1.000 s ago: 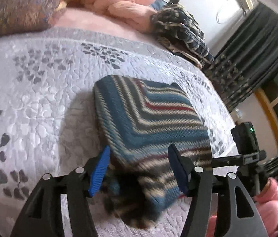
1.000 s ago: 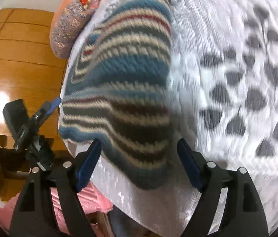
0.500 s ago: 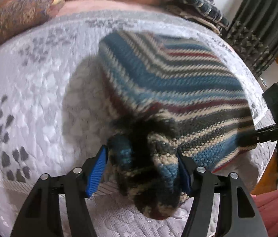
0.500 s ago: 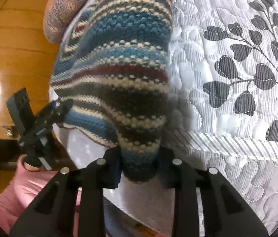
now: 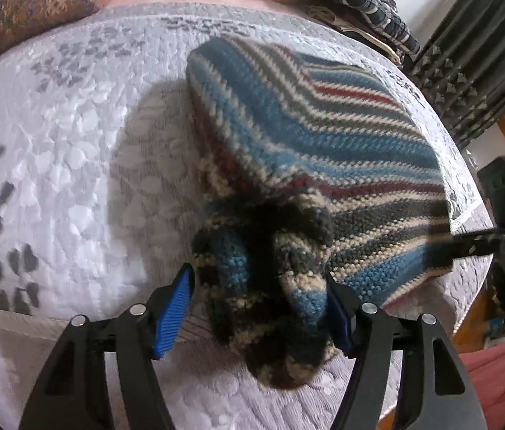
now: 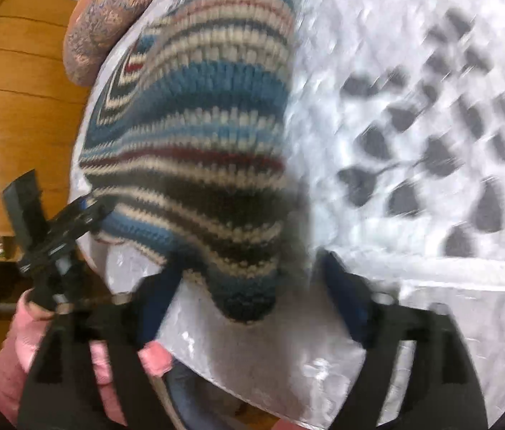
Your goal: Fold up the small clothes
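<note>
A folded knit sweater, striped blue, cream, grey and dark red, lies on the bed near its edge. The left tool is spread around a bunched corner. The right tool is spread around another corner.

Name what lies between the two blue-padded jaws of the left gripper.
In the left wrist view, the bunched corner of the striped knit garment sits between the open jaws of the left gripper, over the white quilted bedspread.
</note>
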`<state>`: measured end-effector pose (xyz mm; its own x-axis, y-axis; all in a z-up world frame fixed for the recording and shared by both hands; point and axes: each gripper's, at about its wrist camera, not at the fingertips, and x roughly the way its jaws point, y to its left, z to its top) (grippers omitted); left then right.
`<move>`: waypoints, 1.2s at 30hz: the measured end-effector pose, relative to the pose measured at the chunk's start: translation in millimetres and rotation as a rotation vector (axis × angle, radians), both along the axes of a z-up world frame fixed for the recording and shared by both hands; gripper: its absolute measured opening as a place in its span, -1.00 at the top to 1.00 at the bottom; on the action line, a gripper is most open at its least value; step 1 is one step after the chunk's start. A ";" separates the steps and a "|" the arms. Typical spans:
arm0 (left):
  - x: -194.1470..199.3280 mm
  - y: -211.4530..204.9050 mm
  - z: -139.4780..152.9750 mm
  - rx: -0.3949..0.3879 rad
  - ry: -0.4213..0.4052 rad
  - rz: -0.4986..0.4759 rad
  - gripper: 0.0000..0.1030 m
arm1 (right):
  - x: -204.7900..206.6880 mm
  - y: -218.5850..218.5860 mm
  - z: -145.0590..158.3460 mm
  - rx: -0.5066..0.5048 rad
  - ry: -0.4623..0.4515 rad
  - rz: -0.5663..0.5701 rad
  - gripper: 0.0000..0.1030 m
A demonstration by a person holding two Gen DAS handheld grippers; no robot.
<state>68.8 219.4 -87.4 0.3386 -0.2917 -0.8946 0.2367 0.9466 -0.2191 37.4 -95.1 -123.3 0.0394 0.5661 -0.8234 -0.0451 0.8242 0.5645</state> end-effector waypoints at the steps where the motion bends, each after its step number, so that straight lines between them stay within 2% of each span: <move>1: 0.0 -0.8 7.1 0.007 -0.009 -0.006 -0.32 | -0.2 -3.4 6.0 -0.028 -0.011 -0.007 -0.64; 2: 0.6 -2.1 13.4 0.018 -0.011 -0.008 -0.32 | 0.3 -6.1 13.8 -0.064 -0.010 -0.017 -0.74; 7: 0.2 -12.9 54.0 0.082 -0.025 0.005 -0.32 | -8.6 1.0 38.9 -0.212 -0.045 -0.009 -0.75; 10: -5.1 -11.8 74.8 0.119 -0.042 0.058 -0.32 | -15.2 7.1 64.8 -0.276 -0.097 -0.023 -0.75; 14: -18.6 -7.5 95.9 0.143 -0.051 0.128 -0.32 | -27.0 15.9 92.0 -0.317 -0.154 -0.035 -0.77; 20: -45.5 -8.9 121.1 0.224 -0.099 0.213 -0.39 | -53.2 47.5 126.9 -0.385 -0.251 -0.029 -0.80; 24: -65.9 -13.9 134.4 0.212 -0.125 0.243 -0.58 | -63.4 51.3 144.6 -0.380 -0.277 -0.053 -0.85; 29: -80.0 -24.1 144.4 0.267 -0.193 0.228 -0.70 | -76.5 47.3 153.0 -0.388 -0.293 -0.088 -0.86; 32: -86.7 -26.4 152.6 0.291 -0.229 0.236 -0.87 | -84.3 50.7 153.5 -0.396 -0.301 -0.083 -0.87; 36: -93.2 -23.0 158.2 0.283 -0.245 0.245 -0.89 | -91.6 58.8 157.4 -0.437 -0.333 -0.069 -0.89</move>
